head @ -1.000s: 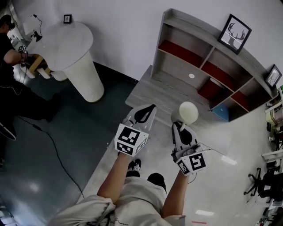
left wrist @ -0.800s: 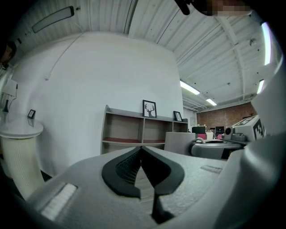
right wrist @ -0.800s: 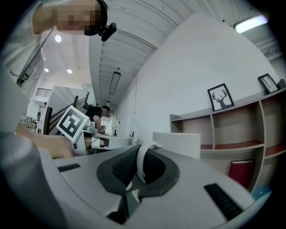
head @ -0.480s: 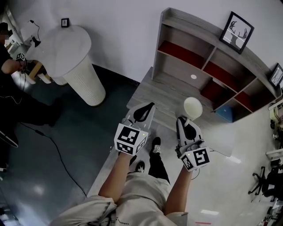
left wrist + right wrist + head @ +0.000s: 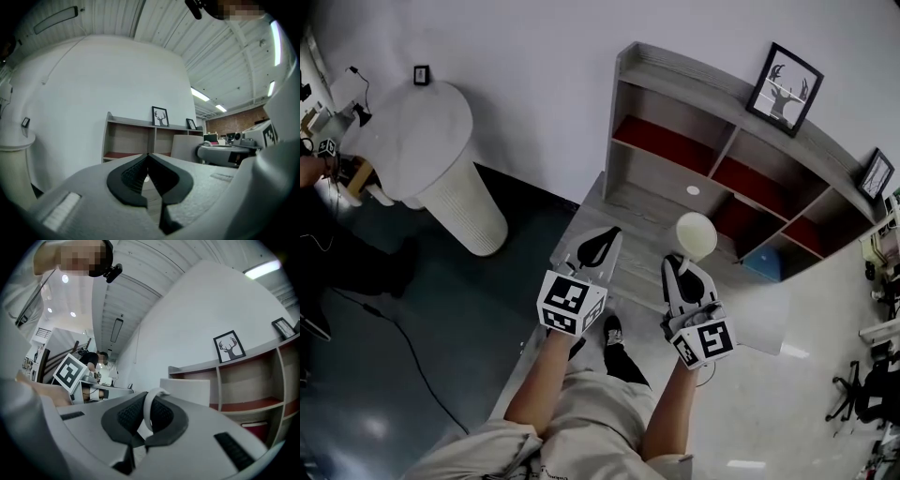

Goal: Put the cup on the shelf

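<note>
A pale cup (image 5: 696, 235) hangs in the air in front of the grey shelf unit (image 5: 724, 159), and my right gripper (image 5: 680, 267) is shut on the cup's handle (image 5: 149, 412). In the right gripper view the cup's body (image 5: 185, 391) rises just beyond the jaws. My left gripper (image 5: 601, 242) floats to the cup's left, shut and empty; its tips (image 5: 148, 157) meet in the left gripper view. The shelf unit (image 5: 136, 140) has red-floored compartments and stands on a grey platform (image 5: 623, 220).
Two framed pictures (image 5: 784, 82) (image 5: 875, 174) stand on top of the shelf. A blue box (image 5: 763, 263) sits in a lower right compartment. A white round pedestal table (image 5: 431, 159) is at the left, with a person (image 5: 319, 187) beside it. A cable (image 5: 403, 352) runs over the dark floor.
Both grippers and the cup have come slightly closer to the shelf, which now sits lower and more to the left in the head view. The grips are unchanged.
</note>
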